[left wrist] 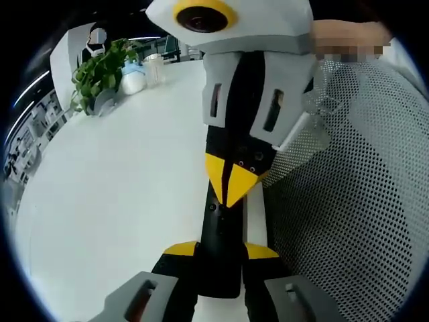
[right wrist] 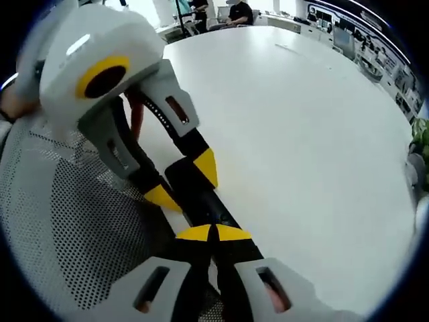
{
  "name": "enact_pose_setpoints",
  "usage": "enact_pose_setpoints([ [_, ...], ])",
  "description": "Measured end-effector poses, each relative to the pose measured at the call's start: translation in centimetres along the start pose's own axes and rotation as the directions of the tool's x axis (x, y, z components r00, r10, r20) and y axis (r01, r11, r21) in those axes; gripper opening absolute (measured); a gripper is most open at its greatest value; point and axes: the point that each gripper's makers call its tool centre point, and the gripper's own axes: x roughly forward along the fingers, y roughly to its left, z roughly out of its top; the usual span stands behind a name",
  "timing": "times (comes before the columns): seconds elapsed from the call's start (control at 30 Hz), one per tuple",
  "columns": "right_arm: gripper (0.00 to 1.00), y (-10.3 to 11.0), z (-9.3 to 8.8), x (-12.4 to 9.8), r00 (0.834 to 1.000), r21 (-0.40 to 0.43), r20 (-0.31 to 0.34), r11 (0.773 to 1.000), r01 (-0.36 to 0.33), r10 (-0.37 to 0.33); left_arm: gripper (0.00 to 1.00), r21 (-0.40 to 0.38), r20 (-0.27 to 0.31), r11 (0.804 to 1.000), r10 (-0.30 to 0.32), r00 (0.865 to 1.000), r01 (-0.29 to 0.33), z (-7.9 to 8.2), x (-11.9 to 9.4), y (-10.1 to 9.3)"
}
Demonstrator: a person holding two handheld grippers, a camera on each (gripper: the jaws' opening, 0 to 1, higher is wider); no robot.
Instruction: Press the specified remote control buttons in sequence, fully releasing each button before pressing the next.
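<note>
Remote lies on the white counter, near the edge by a perforated mesh chair. It is a long black bar, and its long axis runs straight from one gripper to the other.

Left gripper: fingers spread just enough to straddle the near end of the remote, yellow tips one on each side of it. It looks like a pinch that steadies it, though actual contact is hard to confirm. In the right gripper view this gripper straddles the far end.

Right gripper: yellow tips pressed together, no gap, pointing down onto the remote's top face at its own end. From the left gripper view, its closed tip sits on the upper half of the remote. Buttons too dark to make out.

Judgement: right does the pressing, left holds. Which button sits under the tip cannot be told.

Far corner: plant, small containers.
</note>
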Motion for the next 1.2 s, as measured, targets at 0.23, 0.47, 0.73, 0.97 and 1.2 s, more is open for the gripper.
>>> enact_pose_setpoints([
  [0.23, 0.00, 0.8, -0.3, 0.0, 0.999, -0.018, -0.020, 0.999, -0.029, 0.028, 0.25, 0.000, -0.001, 1.000, 0.000, 1.000, 0.000, 0.0, 0.0, 0.0],
  [0.47, 0.00, 1.2, -0.3, 0.2, 0.999, -0.044, -0.024, 0.998, -0.039, 0.038, 0.25, 0.001, -0.002, 1.000, -0.001, 1.000, 0.001, 0.0, 0.0, 0.0],
  [0.73, 0.00, 1.4, -0.3, 0.5, 0.999, -0.071, -0.041, 0.997, -0.029, 0.026, 0.25, -0.005, 0.001, 1.000, -0.001, 1.000, 0.001, 0.1, 0.0, 0.0],
  [0.97, 0.00, 1.2, -0.2, 0.6, 0.999, -0.069, -0.042, 0.997, -0.025, 0.022, 0.25, -0.007, -0.003, 1.000, -0.001, 1.000, 0.001, 0.0, 0.0, 0.0],
  [1.2, 0.00, 1.3, -0.3, 0.6, 0.998, -0.038, -0.048, 0.999, -0.033, 0.031, 0.25, -0.002, 0.000, 1.000, -0.002, 1.000, 0.002, 0.0, 0.1, 0.0],
])
